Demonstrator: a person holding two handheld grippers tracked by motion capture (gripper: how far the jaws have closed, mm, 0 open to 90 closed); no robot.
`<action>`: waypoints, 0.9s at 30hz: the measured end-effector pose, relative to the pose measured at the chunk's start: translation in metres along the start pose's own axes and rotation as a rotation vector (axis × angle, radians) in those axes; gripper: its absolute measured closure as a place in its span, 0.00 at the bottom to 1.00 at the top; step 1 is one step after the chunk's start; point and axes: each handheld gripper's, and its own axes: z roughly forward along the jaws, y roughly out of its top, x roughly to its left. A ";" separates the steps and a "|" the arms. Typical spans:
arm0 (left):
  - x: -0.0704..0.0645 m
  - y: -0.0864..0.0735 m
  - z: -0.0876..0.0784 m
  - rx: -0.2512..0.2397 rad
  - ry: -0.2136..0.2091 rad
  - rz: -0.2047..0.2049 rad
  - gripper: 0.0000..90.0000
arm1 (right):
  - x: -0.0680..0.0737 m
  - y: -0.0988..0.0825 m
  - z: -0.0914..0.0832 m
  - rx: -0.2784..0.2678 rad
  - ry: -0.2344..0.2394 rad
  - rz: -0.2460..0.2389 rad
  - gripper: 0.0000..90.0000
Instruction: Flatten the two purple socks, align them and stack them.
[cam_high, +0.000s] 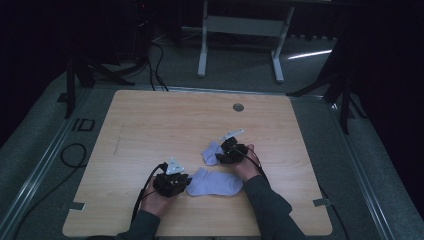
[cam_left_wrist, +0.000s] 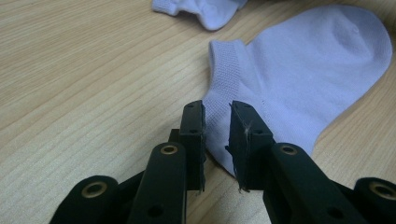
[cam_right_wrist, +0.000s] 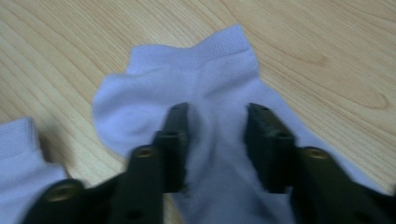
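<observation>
Between our left fingers (cam_left_wrist: 217, 140) we are pinching the cuff edge of the nearer sock (cam_left_wrist: 299, 79), whose pale lilac body is lying flat on the worktop (cam_left_wrist: 84, 84) and running away from those fingers, long axis stretching ahead and to the right toward its rounded toe. The fingers are standing nearly closed on that thin fabric, gripping it. Beyond its cuff, the second sock (cam_right_wrist: 196, 93) is lying under our right fingers (cam_right_wrist: 217, 149), cuff pointing away from them and its body trailing back beneath them. Those fingers are straddling a ridge of cloth with a gap showing between them; whether the pads are already pressing it we cannot tell. From the high view, the right fingers (cam_high: 231, 150) are sitting on the farther sock (cam_high: 212, 152) while the left fingers (cam_high: 172, 184) are holding the near one (cam_high: 216, 183) at its left end. We judge the coming move depends on each sock's length running away from its own fingers.
</observation>
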 end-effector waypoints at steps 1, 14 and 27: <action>0.000 0.000 0.000 -0.001 0.000 -0.002 0.83 | 0.001 0.001 0.000 0.002 0.000 -0.001 0.82; 0.002 0.000 -0.002 -0.008 0.003 -0.005 0.83 | 0.001 0.001 -0.016 -0.051 0.013 0.027 0.95; 0.002 0.000 -0.003 -0.018 0.009 -0.009 0.83 | 0.004 -0.003 -0.079 -0.205 0.034 0.018 0.94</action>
